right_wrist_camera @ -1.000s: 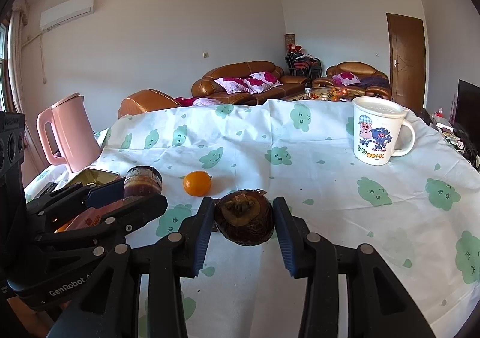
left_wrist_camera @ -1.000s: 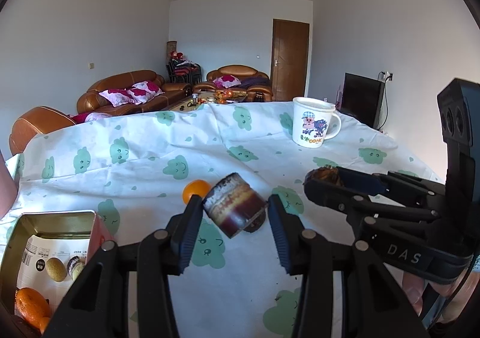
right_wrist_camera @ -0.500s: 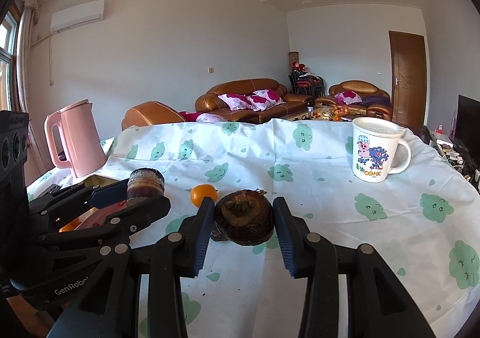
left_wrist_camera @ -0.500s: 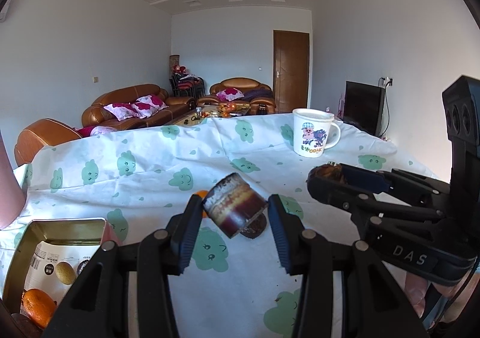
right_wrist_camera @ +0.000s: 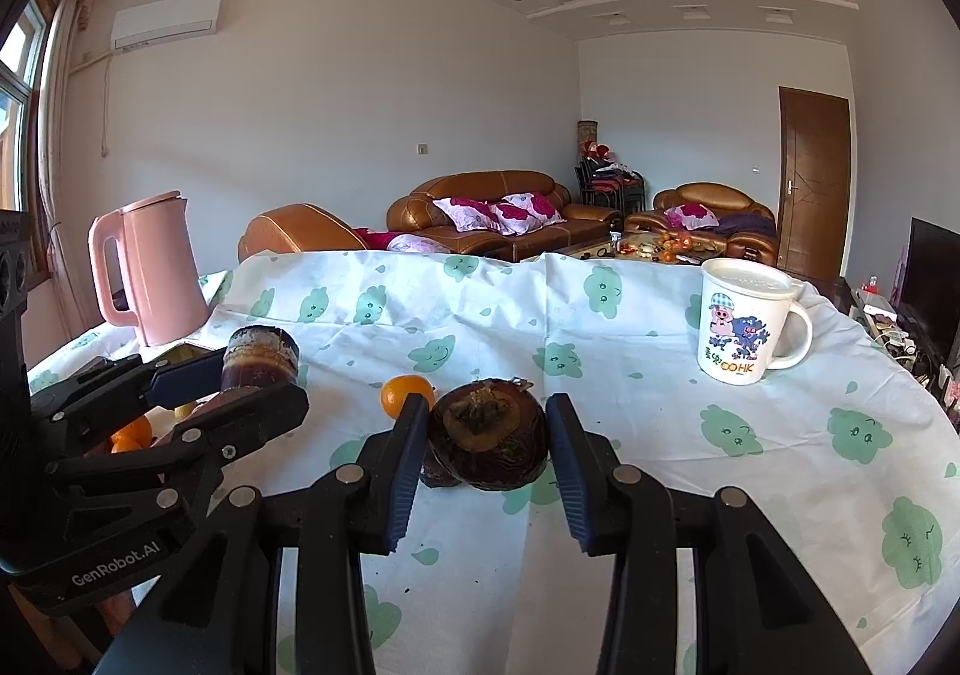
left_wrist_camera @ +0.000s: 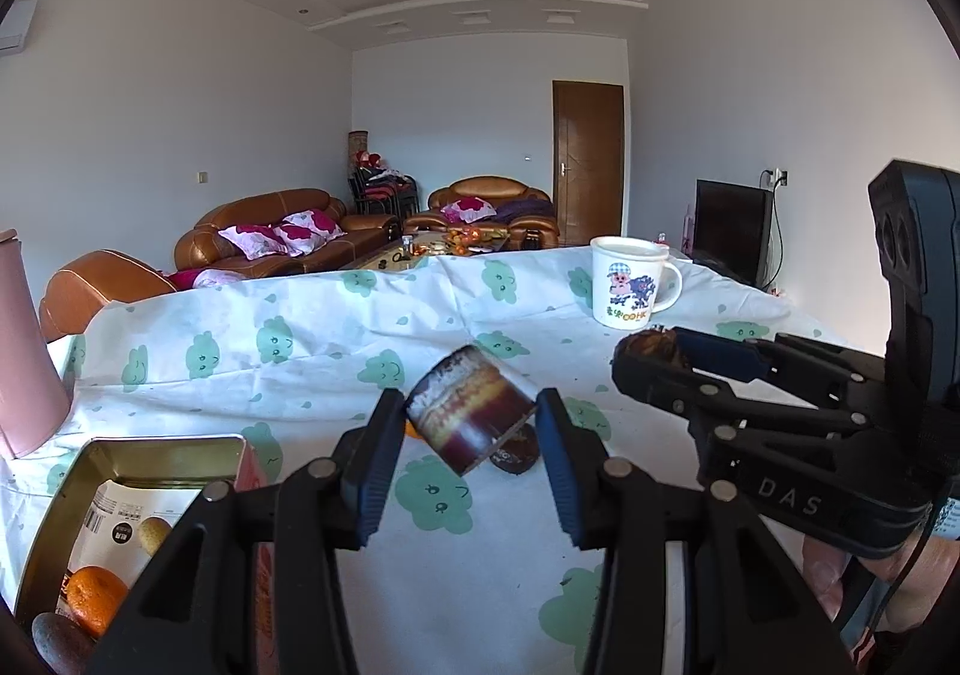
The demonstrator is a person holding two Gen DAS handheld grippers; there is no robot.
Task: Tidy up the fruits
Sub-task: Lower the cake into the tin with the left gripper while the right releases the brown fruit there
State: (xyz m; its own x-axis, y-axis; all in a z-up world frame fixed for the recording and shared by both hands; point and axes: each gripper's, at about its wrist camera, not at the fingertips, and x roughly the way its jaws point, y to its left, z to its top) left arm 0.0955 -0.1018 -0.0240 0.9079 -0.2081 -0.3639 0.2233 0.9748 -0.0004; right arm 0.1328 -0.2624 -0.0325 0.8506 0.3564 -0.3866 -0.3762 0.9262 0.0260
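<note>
left claw (left_wrist_camera: 468, 423) clamped on a short dark cylindrical piece (left_wrist_camera: 471, 416), banded red-brown and tilted, held above the tabletop (left_wrist_camera: 336, 327), which is covered by a white cloth with green cloud faces. right claw (right_wrist_camera: 487, 435) clamped on a round dark-brown fruit (right_wrist_camera: 489, 435), its dried calyx facing the camera, likewise held clear of the cloth. in the left wrist view the right claw enters from the right, the fruit showing at its tip. another dark fruit (left_wrist_camera: 516, 450) lies on the cloth just behind the cylinder. a small orange (right_wrist_camera: 407, 394) rests on the cloth beyond the left finger of the right claw. an open metal tin (left_wrist_camera: 120, 489) sits at the lower left of the left wrist view, holding an orange fruit (left_wrist_camera: 93, 600), a pale oval fruit (left_wrist_camera: 153, 532) and a printed paper. a pink kettle (right_wrist_camera: 150, 273) stands at the far left edge of the tabletop; a cartoon-printed white mug (right_wrist_camera: 744, 327) stands at the far right.
</note>
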